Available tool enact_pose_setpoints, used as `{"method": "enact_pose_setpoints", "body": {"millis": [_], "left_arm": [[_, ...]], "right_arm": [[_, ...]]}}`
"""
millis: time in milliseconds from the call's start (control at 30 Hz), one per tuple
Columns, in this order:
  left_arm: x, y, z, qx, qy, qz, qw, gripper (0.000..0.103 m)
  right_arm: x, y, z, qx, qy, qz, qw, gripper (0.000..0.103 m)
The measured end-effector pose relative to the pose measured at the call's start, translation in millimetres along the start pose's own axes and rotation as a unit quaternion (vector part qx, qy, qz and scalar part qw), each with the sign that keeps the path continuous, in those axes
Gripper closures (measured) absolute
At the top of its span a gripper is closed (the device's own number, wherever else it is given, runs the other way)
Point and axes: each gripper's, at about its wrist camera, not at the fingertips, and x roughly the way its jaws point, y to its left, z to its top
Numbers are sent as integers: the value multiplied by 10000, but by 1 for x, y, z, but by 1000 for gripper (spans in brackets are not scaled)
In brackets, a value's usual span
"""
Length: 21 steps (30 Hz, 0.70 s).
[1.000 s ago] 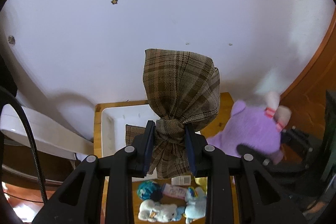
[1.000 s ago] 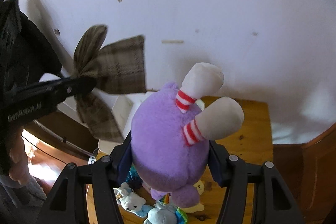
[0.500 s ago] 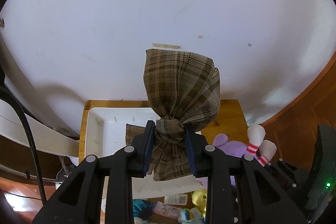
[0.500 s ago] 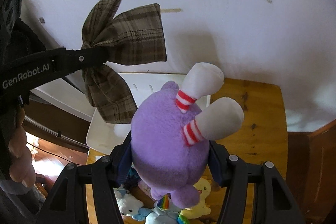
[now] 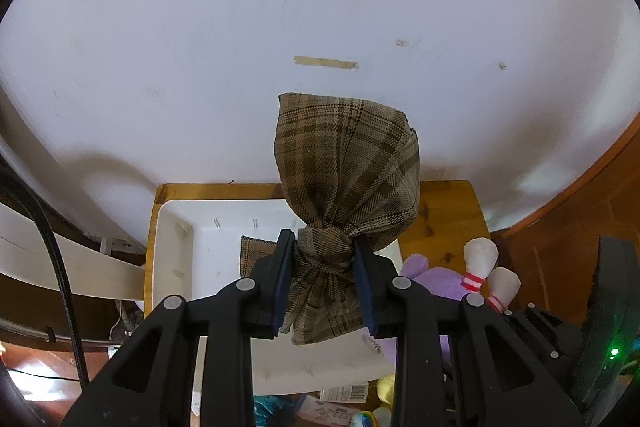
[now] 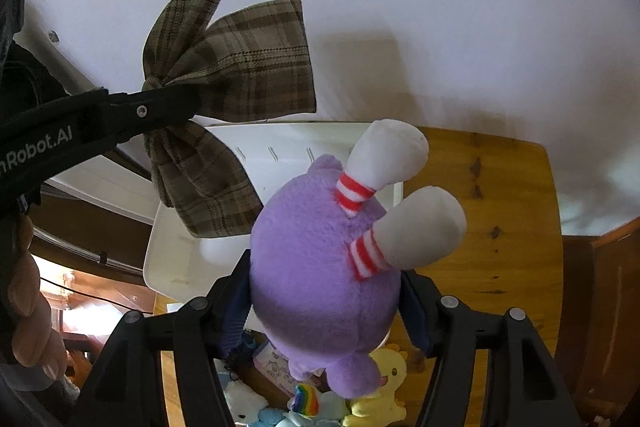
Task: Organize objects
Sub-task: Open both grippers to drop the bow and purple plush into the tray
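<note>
Plaid bow: brown checked cloth bow (image 5: 344, 187), in the middle of the left wrist view, above the white bin (image 5: 176, 267).
Left gripper: the left gripper (image 5: 324, 279) pinches the bow's knot between its pads; the jaws are nearly together and just starting to ease apart, the knot between them.
Purple toy: plush toy (image 6: 320, 267) fills the centre of the right wrist view, over the near right edge of the bin and the wooden table (image 6: 500, 227).
Right gripper: the right gripper (image 6: 324, 307) has the toy's round body between its pads; the jaws are opening, though both pads look to touch the plush.
Step in hand: my guess is both things are being let go into the bin.
Doing it well: bring each one fully over the bin's floor before the jaws spread. The toy sits near the rim, so it likely needs to go further toward the left of the frame or it may tip onto the table.
Bow's axis: its long axis runs up and down the left frame, one wing toward the wall (image 5: 320, 7), the other hanging below the knot.
Toy's axis: upside down, white red-striped legs (image 6: 400, 187) pointing to the upper right, head toward the bottom of the frame.
Below: small toys (image 6: 304, 403) crowd the table's near end.
</note>
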Motion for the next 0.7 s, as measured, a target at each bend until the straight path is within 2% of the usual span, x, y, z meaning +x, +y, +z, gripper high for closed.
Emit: {"method": "enact_pose_setpoints", "body": {"millis": [167, 233, 300, 333, 567, 700], "left_arm": [[10, 4, 2, -92, 141, -61, 9998, 63], [9, 4, 2, -142, 99, -143, 9997, 52], [9, 5, 3, -194, 41, -75, 9998, 32], [7, 5, 3, -224, -7, 7, 9997, 30], [-1, -3, 3, -106, -156, 267, 9995, 29], [-11, -10, 1, 8, -302, 283, 9991, 29]], "right_arm": [[7, -5, -2, 73, 90, 80, 9999, 36], [5, -6, -5, 70, 60, 101, 9999, 36], [3, -7, -7, 59, 36, 115, 9999, 35], [2, -8, -6, 55, 30, 112, 9999, 34], [-5, 0, -13, -166, 2, -2, 9999, 28], [-12, 3, -21, -157, -12, 134, 9998, 23]]}}
